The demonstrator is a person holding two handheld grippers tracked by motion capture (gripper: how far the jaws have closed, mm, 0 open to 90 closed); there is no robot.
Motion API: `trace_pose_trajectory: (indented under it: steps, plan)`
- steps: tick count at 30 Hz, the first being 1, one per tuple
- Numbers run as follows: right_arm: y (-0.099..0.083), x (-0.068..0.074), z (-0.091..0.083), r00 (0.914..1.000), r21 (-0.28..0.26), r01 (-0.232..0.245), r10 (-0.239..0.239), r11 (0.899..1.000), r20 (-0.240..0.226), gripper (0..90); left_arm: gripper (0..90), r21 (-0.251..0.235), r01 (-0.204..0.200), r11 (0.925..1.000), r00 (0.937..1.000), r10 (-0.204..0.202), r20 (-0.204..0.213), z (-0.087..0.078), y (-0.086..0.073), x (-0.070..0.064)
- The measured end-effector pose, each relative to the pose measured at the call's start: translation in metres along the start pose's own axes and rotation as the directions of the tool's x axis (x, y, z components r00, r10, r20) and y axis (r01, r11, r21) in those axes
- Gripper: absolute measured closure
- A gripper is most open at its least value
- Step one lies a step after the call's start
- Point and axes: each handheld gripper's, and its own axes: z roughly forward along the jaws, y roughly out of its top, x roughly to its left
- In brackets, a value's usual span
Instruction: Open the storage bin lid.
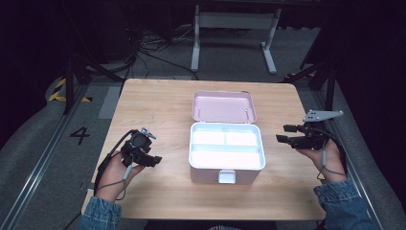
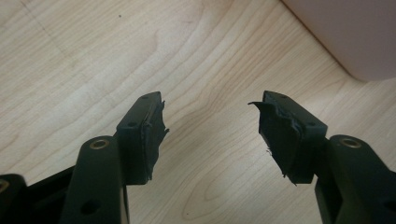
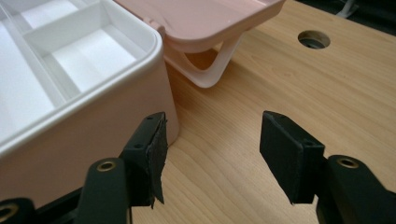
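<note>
Pink box sits mid-table on the wooden table, lid swung fully open and tilted back toward the far edge. Long axis of the box runs left-right across the table; white latch faces the person's side, hinge side faces away. Inside, a white tray with dividers: two small compartments at the back, one long one in front, nothing visible in them.

Left gripper is held low over the table just left of the box, apart from it, jaws pointing right toward the box's left wall. Left hand grips it from below, forearm coming in from the bottom edge, denim sleeve. In the left gripper view its jaws stand spread wide with bare wood between them, holding nothing; pad edges look frayed, box corner at upper right.

Right gripper hovers right of the box, near but not touching, jaws pointing left at its right wall, grey plate on top. Right hand holds it from underneath. Right gripper view: jaws spread, nothing gripped, box wall close beside one jaw, a round hole in the tabletop beyond.
</note>
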Motion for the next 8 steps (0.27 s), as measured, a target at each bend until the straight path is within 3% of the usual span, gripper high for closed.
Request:
trace_pose_trajectory:
  steps: [4, 8]
  plan:
    - [-0.004, -0.002, 0.004, 1.0, 0.019, -0.008, 0.008, 1.0, -0.002, 41.8, 41.3, 0.035, 0.015, 0.9993, 0.9999, -0.016, 0.006, 0.011, -0.001, 0.002]
    - [-0.006, -0.003, 0.009, 0.9999, 0.038, -0.014, 0.014, 0.999, -0.006, 41.7, 41.6, 0.034, 0.051, 0.9981, 0.9987, -0.051, 0.004, 0.016, -0.004, 0.009]
